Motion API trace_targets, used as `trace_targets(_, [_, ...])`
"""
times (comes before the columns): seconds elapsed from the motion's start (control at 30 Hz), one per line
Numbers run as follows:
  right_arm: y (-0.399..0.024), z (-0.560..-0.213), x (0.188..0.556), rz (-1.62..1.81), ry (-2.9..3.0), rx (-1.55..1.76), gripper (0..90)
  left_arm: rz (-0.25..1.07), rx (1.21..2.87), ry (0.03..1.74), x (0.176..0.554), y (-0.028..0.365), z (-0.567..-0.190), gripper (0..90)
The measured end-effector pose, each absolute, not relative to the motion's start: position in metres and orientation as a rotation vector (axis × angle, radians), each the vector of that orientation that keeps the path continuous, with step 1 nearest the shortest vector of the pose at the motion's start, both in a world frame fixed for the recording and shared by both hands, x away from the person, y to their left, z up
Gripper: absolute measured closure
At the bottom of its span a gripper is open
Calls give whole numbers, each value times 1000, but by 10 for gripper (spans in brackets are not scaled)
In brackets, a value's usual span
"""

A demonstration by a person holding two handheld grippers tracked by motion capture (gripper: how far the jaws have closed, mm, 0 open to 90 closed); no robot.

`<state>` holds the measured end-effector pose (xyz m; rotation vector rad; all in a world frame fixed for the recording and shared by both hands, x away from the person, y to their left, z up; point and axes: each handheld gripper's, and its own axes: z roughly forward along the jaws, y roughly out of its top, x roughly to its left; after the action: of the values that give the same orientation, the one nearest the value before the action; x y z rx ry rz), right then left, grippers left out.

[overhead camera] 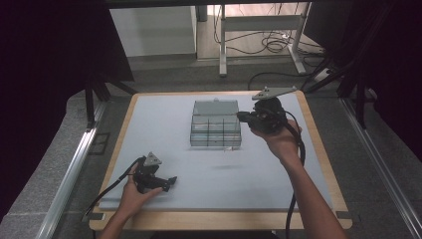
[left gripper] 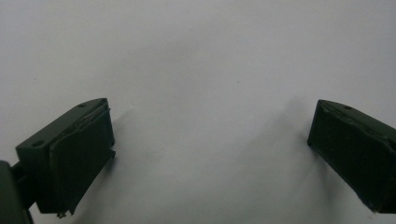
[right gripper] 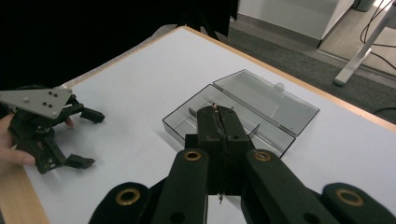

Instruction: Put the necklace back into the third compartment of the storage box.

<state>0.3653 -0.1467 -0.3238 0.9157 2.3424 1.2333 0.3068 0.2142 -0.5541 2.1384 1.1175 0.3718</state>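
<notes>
Pale grey surface (overhead camera: pixel 164 114) with a wooden border, dark curtains to either side, desk legs and loose cables on the floor beyond.

Right gripper (right gripper: pixel 218 111) held over the right edge of a clear compartment box (overhead camera: pixel 215 124), jaws pressed together with something tiny and thin nipped at the tips, too small to name. Seen from above at (overhead camera: pixel 242 117), just beside the box's right wall, grey three-cornered plate (overhead camera: pixel 272 92) on top, black cable (overhead camera: pixel 297 164) trailing back along the forearm.

Box near the middle of the surface, toward the far side, lid (right gripper: pixel 266 95) swung fully open and lying flat behind the tray. Tray split by thin dividers into small compartments; contents not discernible.

Left gripper (left gripper: pixel 210 149) low over bare surface, jaws spread wide apart with nothing between. From above at (overhead camera: pixel 171 183), near the front left, well apart from the box, pointing right. From the right gripper view at (right gripper: pixel 86 137), cradled in the left hand (right gripper: pixel 11 140).
</notes>
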Motion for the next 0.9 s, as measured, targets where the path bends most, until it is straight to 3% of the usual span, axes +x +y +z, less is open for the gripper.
trace_targets(0.9, [-136, -320, 414, 1224, 2296, 1044, 884, 374, 2141, 1114, 307, 214, -554, 3])
